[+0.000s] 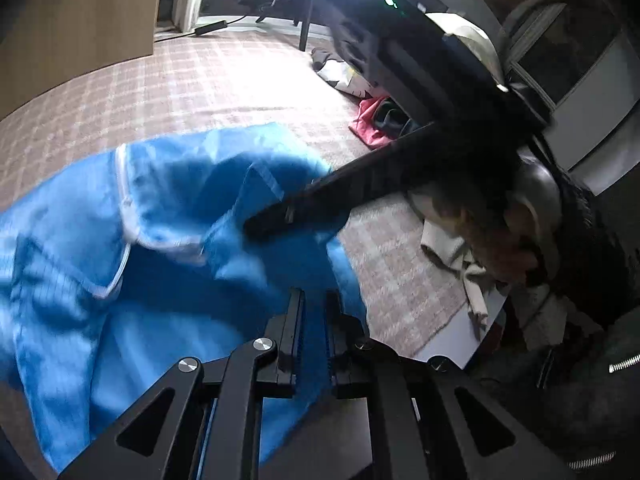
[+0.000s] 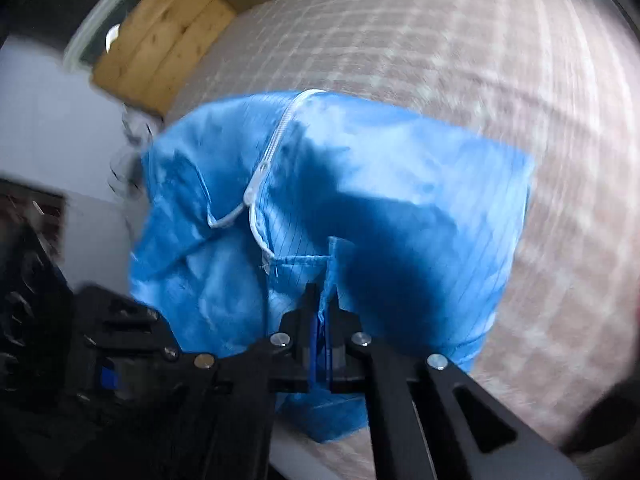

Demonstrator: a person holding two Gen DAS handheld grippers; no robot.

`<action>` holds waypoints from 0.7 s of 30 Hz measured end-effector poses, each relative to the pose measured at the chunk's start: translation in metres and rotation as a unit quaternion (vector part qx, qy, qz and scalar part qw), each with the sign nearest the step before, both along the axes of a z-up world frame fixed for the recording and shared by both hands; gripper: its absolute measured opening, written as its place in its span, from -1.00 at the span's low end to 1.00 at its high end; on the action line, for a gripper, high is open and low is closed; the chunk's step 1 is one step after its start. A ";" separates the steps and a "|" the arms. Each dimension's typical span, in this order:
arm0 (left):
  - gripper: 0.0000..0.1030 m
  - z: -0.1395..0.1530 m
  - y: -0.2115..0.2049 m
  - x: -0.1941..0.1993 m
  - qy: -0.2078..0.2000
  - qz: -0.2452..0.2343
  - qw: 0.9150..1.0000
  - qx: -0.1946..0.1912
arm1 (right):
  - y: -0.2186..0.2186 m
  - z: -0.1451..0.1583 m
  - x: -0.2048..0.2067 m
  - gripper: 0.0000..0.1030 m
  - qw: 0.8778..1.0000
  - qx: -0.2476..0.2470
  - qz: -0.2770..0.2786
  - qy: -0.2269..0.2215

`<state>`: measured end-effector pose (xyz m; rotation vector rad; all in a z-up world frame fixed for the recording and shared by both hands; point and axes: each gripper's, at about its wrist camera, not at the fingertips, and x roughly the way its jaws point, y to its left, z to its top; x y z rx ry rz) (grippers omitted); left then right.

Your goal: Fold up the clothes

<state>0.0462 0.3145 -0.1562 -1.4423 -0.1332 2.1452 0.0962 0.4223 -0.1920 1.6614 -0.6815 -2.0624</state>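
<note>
A blue zip-up garment (image 1: 132,240) with a white zipper (image 1: 122,184) hangs lifted over a pink checked blanket (image 1: 208,80). My left gripper (image 1: 314,300) is shut on the garment's edge, with blue cloth between its jaws. My right gripper shows in the left wrist view as a dark arm (image 1: 320,204) holding the garment's far edge. In the right wrist view my right gripper (image 2: 322,296) is shut on a hem of the garment (image 2: 400,184), and the zipper (image 2: 264,168) runs down its middle.
Other clothes lie at the blanket's right: a red piece (image 1: 368,120), a white printed piece (image 1: 344,72) and a beige piece (image 1: 460,256). A tripod (image 1: 308,12) stands at the back. A wooden board (image 2: 160,40) stands beyond the blanket. The person's dark clothing (image 1: 580,240) fills the right side.
</note>
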 end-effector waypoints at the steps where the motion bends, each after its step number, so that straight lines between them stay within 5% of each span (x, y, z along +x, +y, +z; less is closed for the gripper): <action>1: -0.73 0.000 -0.004 0.006 -0.002 0.000 1.000 -0.003 | 0.009 -0.002 0.007 -0.95 1.000 -0.026 -0.017 -0.003; 7: -0.37 0.003 -0.031 0.023 -0.038 -0.003 0.999 0.006 | 0.017 0.005 0.029 -0.95 0.999 -0.043 -0.032 0.000; 16: -0.34 0.014 -0.053 0.027 -0.063 0.000 0.996 0.068 | -0.002 0.012 0.006 -0.95 1.000 0.006 -0.015 0.020; 21: -0.33 0.001 -0.029 0.034 -0.072 -0.040 0.996 0.026 | -0.009 0.014 0.001 -0.95 0.999 0.024 -0.009 0.022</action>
